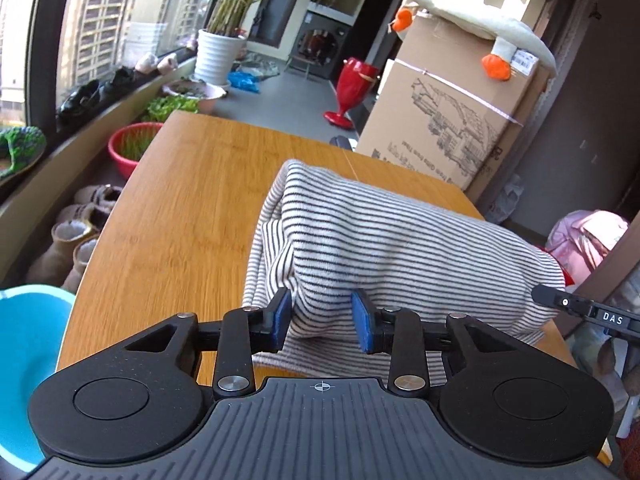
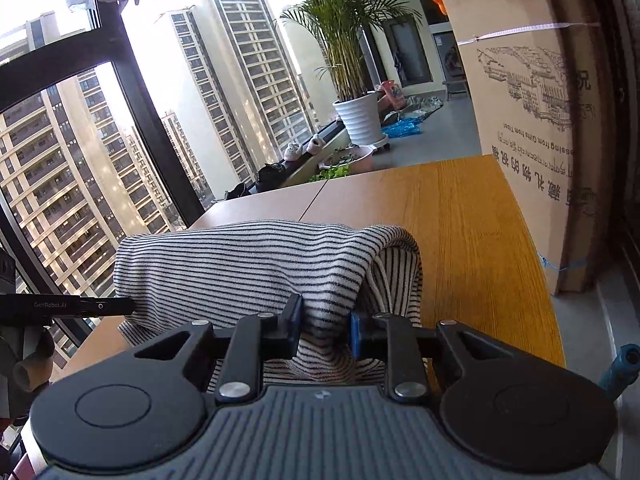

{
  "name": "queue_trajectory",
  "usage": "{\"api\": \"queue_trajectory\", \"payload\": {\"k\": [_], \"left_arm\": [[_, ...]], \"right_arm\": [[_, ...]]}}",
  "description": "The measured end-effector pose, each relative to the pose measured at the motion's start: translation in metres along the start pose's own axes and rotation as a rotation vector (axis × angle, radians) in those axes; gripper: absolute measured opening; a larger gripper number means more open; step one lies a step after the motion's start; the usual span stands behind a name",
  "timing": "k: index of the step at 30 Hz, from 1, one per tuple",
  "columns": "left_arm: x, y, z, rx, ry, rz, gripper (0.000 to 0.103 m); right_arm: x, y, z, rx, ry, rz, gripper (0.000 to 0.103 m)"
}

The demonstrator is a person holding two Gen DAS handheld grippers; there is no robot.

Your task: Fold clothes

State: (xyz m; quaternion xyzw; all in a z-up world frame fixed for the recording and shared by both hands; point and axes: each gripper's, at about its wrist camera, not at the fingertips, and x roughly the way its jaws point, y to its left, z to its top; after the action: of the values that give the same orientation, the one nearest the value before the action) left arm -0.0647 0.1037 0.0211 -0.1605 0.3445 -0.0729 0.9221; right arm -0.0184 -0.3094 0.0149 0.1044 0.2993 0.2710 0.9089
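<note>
A white garment with thin dark stripes point(image 1: 380, 236) lies partly folded on the wooden table point(image 1: 192, 208). My left gripper point(image 1: 322, 320) is shut on a bunched fold at its near edge. My right gripper point(image 2: 325, 330) is shut on another bunch of the same striped garment point(image 2: 248, 264) and holds it raised, so the cloth drapes over in a hump. The tip of the right gripper shows at the right edge of the left wrist view point(image 1: 576, 306). The left gripper's tip shows at the left of the right wrist view point(image 2: 80, 305).
A big cardboard box point(image 1: 452, 108) with a plush goose point(image 1: 476, 20) on it stands past the table's far right. A blue bowl point(image 1: 24, 360) and boots point(image 1: 76, 240) sit left of the table. A potted palm point(image 2: 356, 112) stands by the window. The table point(image 2: 468, 240) extends right of the garment.
</note>
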Motion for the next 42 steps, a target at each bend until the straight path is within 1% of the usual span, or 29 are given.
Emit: {"api": "queue_trajectory", "payload": {"k": [2, 4, 5, 6, 7, 8, 9, 10, 12, 13, 15, 16, 17, 18, 19, 20, 22, 23, 26, 27, 28, 29, 30, 32, 35, 37, 39, 41, 42], "left_arm": [[-0.008, 0.001, -0.003, -0.012, -0.006, 0.018, 0.038], [-0.029, -0.009, 0.008, 0.015, -0.093, 0.036, 0.04], [-0.043, -0.019, 0.018, 0.049, -0.165, 0.041, 0.049], [-0.056, -0.031, 0.028, 0.086, -0.238, 0.04, 0.056], [-0.063, -0.041, 0.036, 0.117, -0.29, 0.032, 0.071], [-0.066, -0.056, 0.046, 0.159, -0.335, 0.005, 0.087], [-0.063, -0.069, 0.055, 0.195, -0.355, -0.027, 0.092], [-0.051, -0.078, 0.059, 0.214, -0.344, -0.053, 0.095], [-0.022, -0.094, 0.067, 0.244, -0.304, -0.097, 0.094], [-0.005, -0.098, 0.065, 0.257, -0.275, -0.096, 0.093], [0.023, -0.102, 0.058, 0.271, -0.212, -0.067, 0.086], [0.033, -0.099, 0.051, 0.251, -0.173, -0.057, 0.08], [0.037, -0.093, 0.04, 0.223, -0.143, -0.067, 0.08], [0.039, -0.085, 0.028, 0.196, -0.12, -0.084, 0.08], [0.036, -0.08, 0.015, 0.191, -0.117, -0.092, 0.081], [0.03, -0.076, 0.003, 0.195, -0.123, -0.096, 0.081], [0.019, -0.073, -0.013, 0.202, -0.135, -0.103, 0.082], [0.015, -0.071, -0.018, 0.197, -0.137, -0.108, 0.084], [0.006, -0.07, -0.029, 0.185, -0.136, -0.12, 0.093], [0.005, -0.072, -0.032, 0.193, -0.136, -0.114, 0.093], [0.005, -0.074, -0.035, 0.201, -0.136, -0.109, 0.094], [0.005, -0.075, -0.037, 0.209, -0.135, -0.103, 0.094], [0.005, -0.077, -0.04, 0.217, -0.135, -0.097, 0.094], [0.004, -0.08, -0.044, 0.23, -0.134, -0.089, 0.094], [-0.007, -0.076, -0.04, 0.212, -0.129, -0.107, 0.094], [-0.021, -0.069, -0.032, 0.161, -0.148, -0.149, 0.094], [-0.039, -0.06, -0.015, 0.097, -0.21, -0.198, 0.094], [-0.047, -0.057, 0.002, 0.069, -0.277, -0.211, 0.095], [-0.047, -0.058, 0.011, 0.073, -0.297, -0.21, 0.095]], "right_arm": [[-0.002, 0.0, -0.002, 0.015, 0.002, 0.001, 0.023], [-0.003, 0.001, -0.004, 0.013, 0.003, -0.003, 0.023], [-0.003, 0.002, -0.006, 0.008, 0.003, -0.006, 0.023], [-0.003, 0.002, -0.008, 0.003, 0.004, -0.009, 0.024], [-0.003, 0.002, -0.009, 0.003, 0.002, -0.012, 0.024], [-0.002, 0.002, -0.01, 0.011, -0.003, -0.014, 0.024], [-0.002, 0.001, -0.011, 0.022, -0.008, -0.014, 0.024], [-0.002, 0.001, -0.011, 0.034, -0.015, -0.015, 0.024], [-0.005, 0.002, -0.014, 0.035, -0.022, -0.021, 0.024], [-0.007, 0.003, -0.015, 0.031, -0.024, -0.024, 0.024], [-0.013, 0.006, -0.018, 0.008, -0.023, -0.023, 0.024], [-0.017, 0.008, -0.02, -0.006, -0.021, -0.021, 0.024], [-0.021, 0.01, -0.021, -0.029, -0.02, -0.025, 0.024], [-0.026, 0.013, -0.023, -0.064, -0.021, -0.04, 0.026], [-0.031, 0.016, -0.024, -0.099, -0.021, -0.054, 0.032], [-0.036, 0.02, -0.025, -0.132, -0.026, -0.068, 0.034], [-0.048, 0.027, -0.023, -0.18, -0.058, -0.093, 0.036], [-0.055, 0.032, -0.018, -0.187, -0.09, -0.09, 0.036], [-0.074, 0.051, 0.005, -0.182, -0.218, -0.004, 0.036], [-0.075, 0.057, 0.012, -0.18, -0.246, 0.032, 0.04], [-0.073, 0.062, 0.017, -0.179, -0.261, 0.064, 0.048], [-0.067, 0.066, 0.021, -0.179, -0.266, 0.091, 0.054], [-0.055, 0.069, 0.023, -0.178, -0.253, 0.106, 0.062], [-0.024, 0.069, 0.025, -0.16, -0.191, 0.108, 0.062], [0.023, 0.053, 0.014, -0.063, -0.048, 0.048, 0.061], [0.026, 0.049, 0.001, -0.05, -0.037, 0.042, 0.06], [0.018, 0.056, -0.011, -0.1, -0.041, 0.035, 0.06], [0.009, 0.062, -0.021, -0.139, -0.038, 0.025, 0.06], [0.006, 0.066, -0.026, -0.165, -0.036, 0.017, 0.06]]}}
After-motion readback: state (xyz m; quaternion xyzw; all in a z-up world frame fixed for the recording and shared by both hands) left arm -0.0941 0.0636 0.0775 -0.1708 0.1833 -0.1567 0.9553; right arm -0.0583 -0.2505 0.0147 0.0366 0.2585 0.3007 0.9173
